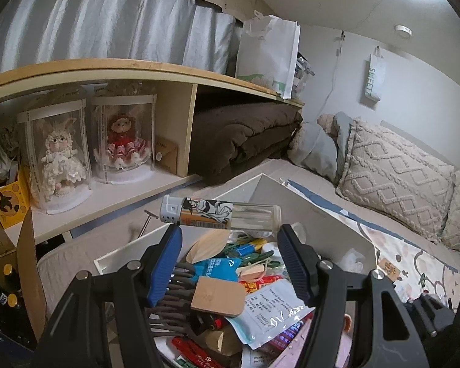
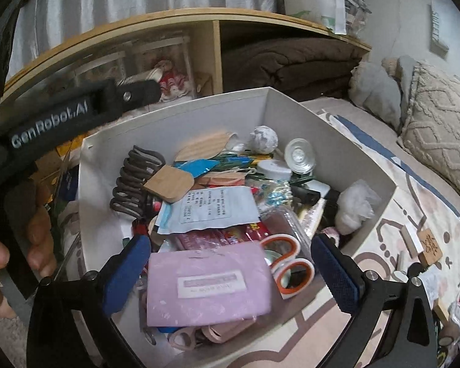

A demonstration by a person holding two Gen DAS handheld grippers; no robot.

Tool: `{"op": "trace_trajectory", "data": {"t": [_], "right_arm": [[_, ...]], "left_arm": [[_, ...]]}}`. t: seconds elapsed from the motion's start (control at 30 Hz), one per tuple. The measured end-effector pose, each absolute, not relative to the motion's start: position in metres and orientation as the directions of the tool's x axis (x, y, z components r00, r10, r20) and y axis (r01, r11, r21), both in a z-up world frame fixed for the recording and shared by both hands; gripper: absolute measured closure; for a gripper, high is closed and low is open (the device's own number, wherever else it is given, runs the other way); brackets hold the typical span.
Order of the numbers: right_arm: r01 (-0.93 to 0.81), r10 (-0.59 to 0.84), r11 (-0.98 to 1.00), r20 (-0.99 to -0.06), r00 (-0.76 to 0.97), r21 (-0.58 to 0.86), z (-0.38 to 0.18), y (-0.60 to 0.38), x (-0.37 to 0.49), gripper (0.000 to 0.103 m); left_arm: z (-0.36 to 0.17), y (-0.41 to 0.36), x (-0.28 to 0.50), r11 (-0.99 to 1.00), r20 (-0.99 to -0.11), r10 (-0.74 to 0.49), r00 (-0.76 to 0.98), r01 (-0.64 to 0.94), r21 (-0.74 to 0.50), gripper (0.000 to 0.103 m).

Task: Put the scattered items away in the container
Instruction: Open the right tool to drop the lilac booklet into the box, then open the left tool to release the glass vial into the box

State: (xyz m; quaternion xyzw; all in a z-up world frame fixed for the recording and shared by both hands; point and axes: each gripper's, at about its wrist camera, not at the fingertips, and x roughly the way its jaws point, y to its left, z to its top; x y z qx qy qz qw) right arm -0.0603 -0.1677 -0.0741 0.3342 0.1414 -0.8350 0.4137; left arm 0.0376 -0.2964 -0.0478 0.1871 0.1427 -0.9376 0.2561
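A white open box (image 2: pixel 331 141) stands on the bed, full of small items. In the left wrist view my left gripper (image 1: pixel 228 230) holds a clear lighter (image 1: pixel 220 213) crosswise between its blue fingertips, above the box (image 1: pixel 337 224). In the right wrist view my right gripper (image 2: pixel 230 260) is open and empty over the near side of the box. Below it lie a pink packet (image 2: pixel 207 282) and orange-handled scissors (image 2: pixel 288 263). The box also holds a wooden square (image 2: pixel 168 185), a grey coiled hair clip (image 2: pixel 135 181) and a printed pouch (image 2: pixel 214 207). The left gripper's arm (image 2: pixel 70 116) crosses the upper left.
A shelf unit (image 1: pixel 107 70) with two boxed dolls (image 1: pixel 89 144) and a folded brown blanket (image 1: pixel 245 138) stands behind the box. Pillows (image 1: pixel 392 174) lie at the right. A wooden tag (image 2: pixel 431 247) and other small pieces lie on the patterned sheet right of the box.
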Motion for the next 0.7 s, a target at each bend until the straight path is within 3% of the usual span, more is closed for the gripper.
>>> {"op": "trace_trajectory", "data": {"t": [0.23,0.7], "right_arm": [[0.756,-0.584,-0.652,-0.672,-0.455,0.054,-0.073,-0.160,-0.063,0.000],[0.720,-0.588,-0.688,-0.652,-0.479,0.092,-0.071,-0.149,-0.060,0.000]], "left_arm": [[-0.061,-0.293,0.032,-0.845,-0.477,-0.401,-0.782,0.517,-0.136,0.039],[-0.063,-0.289,0.045,-0.882,-0.492,-0.385,-0.781,0.468,-0.053,0.039]]}}
